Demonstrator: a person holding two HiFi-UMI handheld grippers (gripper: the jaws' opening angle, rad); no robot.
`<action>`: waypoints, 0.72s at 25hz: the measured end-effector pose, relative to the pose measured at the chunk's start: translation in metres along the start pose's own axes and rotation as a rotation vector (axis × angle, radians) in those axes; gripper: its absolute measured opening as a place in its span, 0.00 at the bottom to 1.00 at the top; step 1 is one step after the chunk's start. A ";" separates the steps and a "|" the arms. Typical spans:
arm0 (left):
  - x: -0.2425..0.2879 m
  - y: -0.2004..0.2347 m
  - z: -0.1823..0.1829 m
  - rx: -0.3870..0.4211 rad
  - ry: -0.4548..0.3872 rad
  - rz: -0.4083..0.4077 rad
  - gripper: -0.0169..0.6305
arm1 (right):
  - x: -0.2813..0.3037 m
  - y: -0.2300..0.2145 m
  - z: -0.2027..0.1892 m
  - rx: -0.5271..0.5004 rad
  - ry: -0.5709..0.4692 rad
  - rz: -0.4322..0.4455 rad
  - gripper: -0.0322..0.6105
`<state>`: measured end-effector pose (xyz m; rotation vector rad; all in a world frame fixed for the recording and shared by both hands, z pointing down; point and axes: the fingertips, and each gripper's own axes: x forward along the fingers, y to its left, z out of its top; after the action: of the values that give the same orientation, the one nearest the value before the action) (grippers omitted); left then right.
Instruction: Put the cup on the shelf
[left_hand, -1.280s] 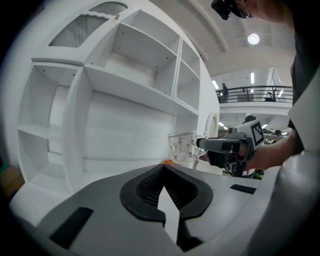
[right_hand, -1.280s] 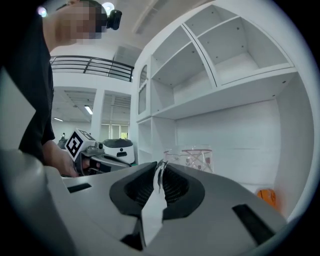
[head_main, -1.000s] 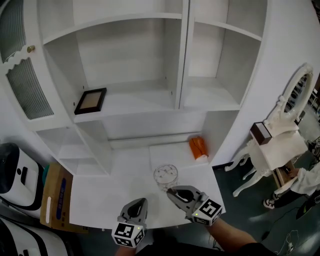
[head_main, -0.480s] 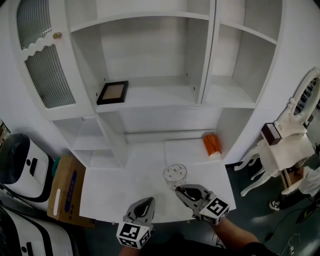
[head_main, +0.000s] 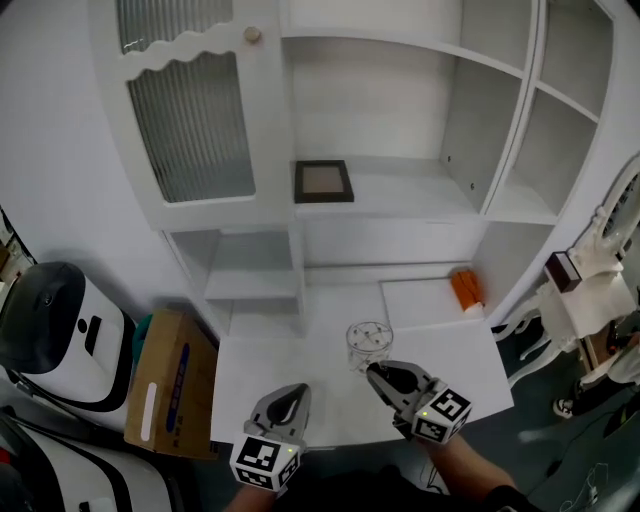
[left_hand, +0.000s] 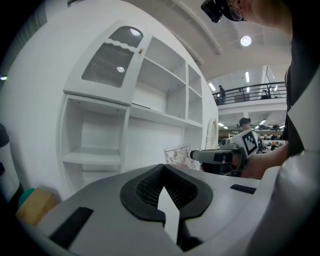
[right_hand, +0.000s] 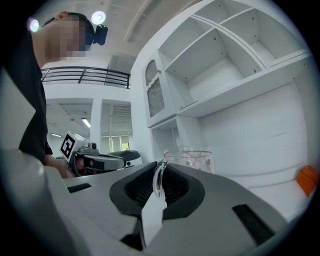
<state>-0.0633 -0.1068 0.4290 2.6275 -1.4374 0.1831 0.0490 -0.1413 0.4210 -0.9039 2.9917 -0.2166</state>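
A clear glass cup (head_main: 369, 343) with small red marks sits at the tip of my right gripper (head_main: 384, 373), over the white tabletop (head_main: 290, 350). In the right gripper view the jaws are shut on the cup's glass handle (right_hand: 159, 180), and the cup body (right_hand: 192, 157) stands just beyond them. My left gripper (head_main: 291, 398) is beside it to the left, shut and with nothing in it (left_hand: 162, 187). From there the cup (left_hand: 177, 154) and the right gripper (left_hand: 215, 156) show to the right. The white shelf cabinet (head_main: 400, 205) rises behind the table.
A dark picture frame (head_main: 323, 181) lies on the middle shelf. An orange object (head_main: 465, 289) lies at the table's back right. A glazed cabinet door (head_main: 190, 120) is at upper left. A cardboard box (head_main: 165, 380) and a white appliance (head_main: 60, 325) stand left; a white chair (head_main: 600, 280) right.
Both grippers and the held cup have moved left along the cabinet, which has slid right in the head view. The glazed door is now overhead. The right gripper's hold on the cup is unchanged.
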 end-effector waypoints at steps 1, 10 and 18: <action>-0.009 0.012 0.001 0.011 0.000 0.002 0.04 | 0.012 0.009 0.000 0.002 -0.004 -0.002 0.10; -0.070 0.093 0.002 0.056 0.005 0.012 0.04 | 0.093 0.080 0.009 0.027 -0.044 0.033 0.10; -0.066 0.117 0.009 0.034 -0.003 0.042 0.04 | 0.116 0.093 0.012 -0.005 -0.031 0.092 0.10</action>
<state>-0.1973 -0.1165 0.4162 2.6266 -1.5047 0.2101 -0.0979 -0.1299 0.4000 -0.7600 2.9974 -0.1914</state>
